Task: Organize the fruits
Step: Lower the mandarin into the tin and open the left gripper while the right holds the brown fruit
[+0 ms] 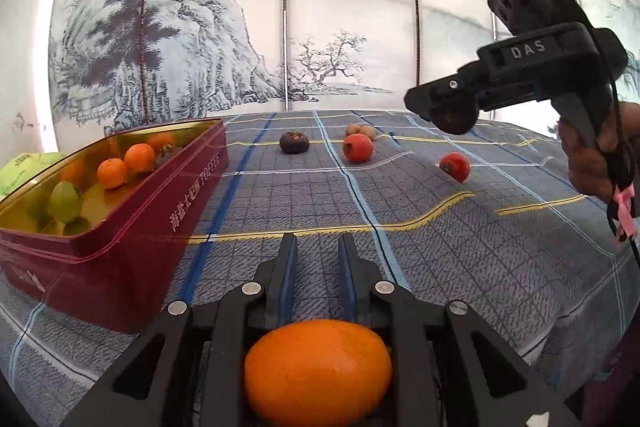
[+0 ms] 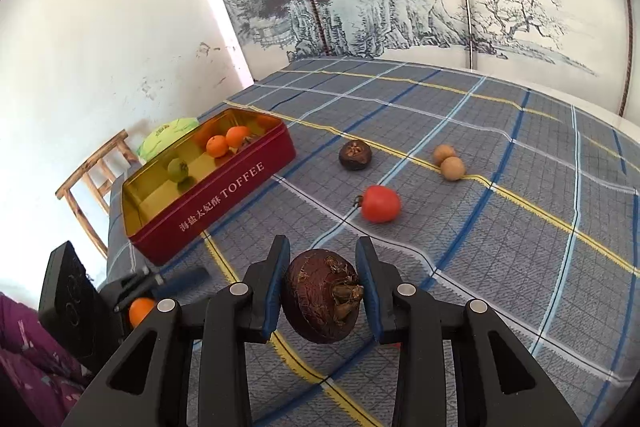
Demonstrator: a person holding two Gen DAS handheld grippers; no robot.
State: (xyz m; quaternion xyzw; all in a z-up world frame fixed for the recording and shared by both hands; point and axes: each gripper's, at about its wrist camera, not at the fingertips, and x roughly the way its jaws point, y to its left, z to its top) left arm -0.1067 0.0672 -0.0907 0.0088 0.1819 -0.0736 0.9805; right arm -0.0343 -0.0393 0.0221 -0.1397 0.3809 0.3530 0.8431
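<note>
My left gripper [image 1: 318, 247] holds an orange [image 1: 318, 373] deep between its jaws, near the base of the fingers, to the right of a red toffee tin [image 1: 120, 239]. The tin holds two oranges [image 1: 124, 165], a green fruit [image 1: 65, 201] and a dark fruit. My right gripper [image 2: 322, 253] is shut on a dark brown water chestnut [image 2: 322, 301] and holds it above the plaid cloth; it also shows in the left wrist view [image 1: 452, 115]. On the cloth lie another dark chestnut [image 2: 354, 155], two red fruits [image 1: 358, 147] [image 1: 455, 166] and two tan longans [image 2: 450, 163].
The tin [image 2: 224, 195] stands at the cloth's left edge. A wooden stool [image 2: 96, 179] with a green bag [image 2: 166, 139] stands beyond it by the white wall. A painted screen [image 1: 280, 27] backs the table. The cloth has raised folds [image 1: 440, 211].
</note>
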